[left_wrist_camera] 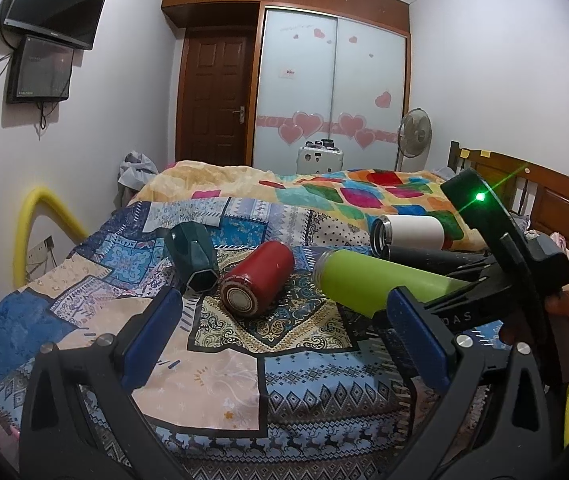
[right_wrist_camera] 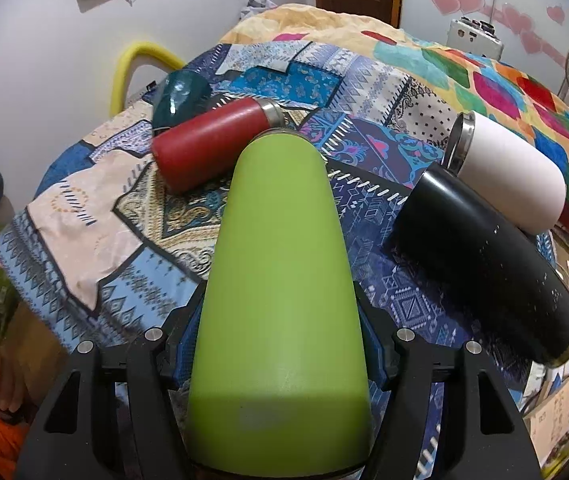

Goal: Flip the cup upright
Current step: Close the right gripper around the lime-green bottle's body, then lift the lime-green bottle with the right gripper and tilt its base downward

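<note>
Even indoor light is illuminating both views. Fisheye distortion is bending walls and darkening corners. A green indicator lamp [left_wrist_camera: 480,197] is flaring with streaks. Close gripper parts are appearing slightly soft.

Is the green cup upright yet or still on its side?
Still on its side: the green cup lies lengthwise between the right gripper fingers, level with the bedspread.

lime-green cup [right_wrist_camera: 280,300], red cup [right_wrist_camera: 208,144], blk [right_wrist_camera: 480,264] & white [right_wrist_camera: 512,168] cups, blue patchwork sheet [right_wrist_camera: 96,248]
</note>
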Demonstrator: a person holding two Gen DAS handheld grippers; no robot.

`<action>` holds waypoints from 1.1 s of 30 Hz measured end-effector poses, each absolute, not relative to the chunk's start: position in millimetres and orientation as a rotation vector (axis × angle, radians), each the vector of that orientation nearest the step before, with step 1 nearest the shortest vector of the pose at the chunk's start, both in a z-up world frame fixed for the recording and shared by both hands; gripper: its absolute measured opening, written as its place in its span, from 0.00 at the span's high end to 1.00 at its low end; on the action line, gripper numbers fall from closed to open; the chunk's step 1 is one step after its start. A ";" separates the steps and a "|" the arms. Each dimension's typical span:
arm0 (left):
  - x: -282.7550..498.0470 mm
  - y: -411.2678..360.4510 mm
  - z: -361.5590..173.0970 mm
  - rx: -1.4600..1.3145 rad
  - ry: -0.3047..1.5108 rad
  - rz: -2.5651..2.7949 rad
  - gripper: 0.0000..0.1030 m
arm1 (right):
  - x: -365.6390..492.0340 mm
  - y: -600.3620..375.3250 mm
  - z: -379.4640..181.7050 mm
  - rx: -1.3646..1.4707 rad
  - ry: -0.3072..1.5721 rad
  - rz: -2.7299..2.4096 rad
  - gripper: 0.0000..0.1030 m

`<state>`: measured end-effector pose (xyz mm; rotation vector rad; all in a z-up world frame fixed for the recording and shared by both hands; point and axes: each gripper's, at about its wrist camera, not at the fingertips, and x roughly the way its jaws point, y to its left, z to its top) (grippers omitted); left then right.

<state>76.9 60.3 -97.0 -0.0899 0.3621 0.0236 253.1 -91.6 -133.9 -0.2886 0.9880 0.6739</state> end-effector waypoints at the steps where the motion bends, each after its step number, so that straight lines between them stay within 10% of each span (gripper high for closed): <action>1: 75.2 59.0 -96.5 -0.088 0.362 0.023 0.00 | 248.7 -91.4 -133.2 -0.291 0.981 0.678 0.40; 33: 95.3 67.1 -124.3 -0.124 0.493 0.077 0.00 | 213.8 -73.7 -162.8 -0.331 0.926 0.757 0.40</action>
